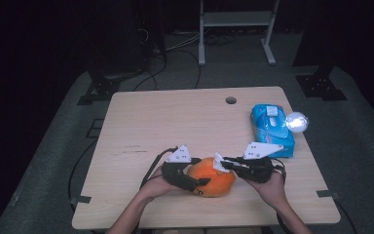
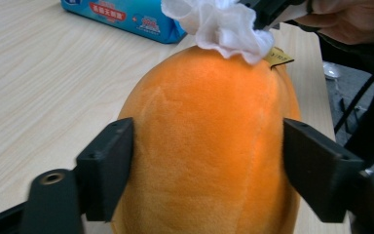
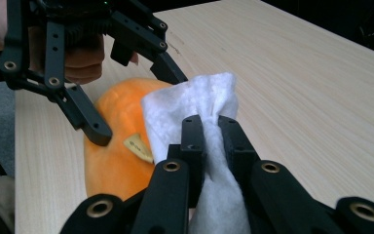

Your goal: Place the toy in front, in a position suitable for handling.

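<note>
An orange plush toy (image 1: 214, 181) lies near the table's front edge. My left gripper (image 1: 195, 183) reaches over it from the left. In the left gripper view the two black jaws stand on either side of the toy (image 2: 209, 146), their pads against its flanks. My right gripper (image 3: 212, 122) is shut on a crumpled white tissue (image 3: 195, 97), which rests on the toy's top end beside a small yellow tag (image 3: 137, 146). The tissue (image 2: 224, 24) and the right gripper (image 2: 272, 9) appear at the top of the left gripper view.
A blue pack of wet wipes (image 1: 271, 129) lies at the table's right side, with a bright round light (image 1: 296, 122) by its far corner. A cable hole (image 1: 231, 100) sits near the far edge. Both forearms come in over the front edge.
</note>
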Demonstrator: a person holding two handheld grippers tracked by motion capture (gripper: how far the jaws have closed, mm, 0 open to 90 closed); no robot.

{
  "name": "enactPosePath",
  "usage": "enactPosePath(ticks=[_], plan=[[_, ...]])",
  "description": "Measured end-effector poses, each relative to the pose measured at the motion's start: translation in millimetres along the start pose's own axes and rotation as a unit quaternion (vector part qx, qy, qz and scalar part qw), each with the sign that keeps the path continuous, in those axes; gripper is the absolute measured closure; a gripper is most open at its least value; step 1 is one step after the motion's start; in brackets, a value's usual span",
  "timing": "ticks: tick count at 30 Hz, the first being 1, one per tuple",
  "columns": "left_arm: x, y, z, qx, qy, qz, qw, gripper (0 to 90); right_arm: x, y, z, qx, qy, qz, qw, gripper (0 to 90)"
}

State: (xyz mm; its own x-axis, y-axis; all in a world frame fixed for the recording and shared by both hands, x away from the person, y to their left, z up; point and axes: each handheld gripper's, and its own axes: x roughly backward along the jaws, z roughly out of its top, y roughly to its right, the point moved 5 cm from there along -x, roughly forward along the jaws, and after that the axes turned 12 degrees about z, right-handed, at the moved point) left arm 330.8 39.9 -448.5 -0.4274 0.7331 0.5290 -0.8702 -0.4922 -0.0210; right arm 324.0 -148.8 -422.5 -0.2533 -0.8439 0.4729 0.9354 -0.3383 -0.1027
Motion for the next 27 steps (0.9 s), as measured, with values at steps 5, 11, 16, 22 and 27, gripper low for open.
enactPosePath(ticks=[5, 11, 16, 22, 27], plan=[[-4.1, 15.1, 9.7, -0.023, 0.001, 0.024, 0.9994, 26.9, -8.4, -16.7, 13.8, 0.026, 0.011, 0.014, 0.9995, 81.5], [-1.6, 13.8, 9.0, -0.02, 0.011, 0.007, 0.9997, 20.7, -12.5, -17.7, 14.8, 0.03, 0.004, 0.021, 0.9993, 81.6], [-3.1, 0.9, 3.2, 0.035, -0.003, -0.026, 0.999, 9.3, -4.3, -11.3, 7.8, 0.011, 0.01, 0.028, 0.9995, 81.6], [-1.2, 6.7, 8.8, 0.015, 0.005, -0.001, 0.9999, 27.3, 0.9, -4.2, 7.8, 0.003, 0.008, 0.013, 0.9999, 81.6], [-1.7, 23.4, 18.1, -0.031, 0.009, 0.015, 0.9993, 29.1, -4.1, -20.0, 18.3, 0.035, 0.012, 0.02, 0.9991, 81.5]])
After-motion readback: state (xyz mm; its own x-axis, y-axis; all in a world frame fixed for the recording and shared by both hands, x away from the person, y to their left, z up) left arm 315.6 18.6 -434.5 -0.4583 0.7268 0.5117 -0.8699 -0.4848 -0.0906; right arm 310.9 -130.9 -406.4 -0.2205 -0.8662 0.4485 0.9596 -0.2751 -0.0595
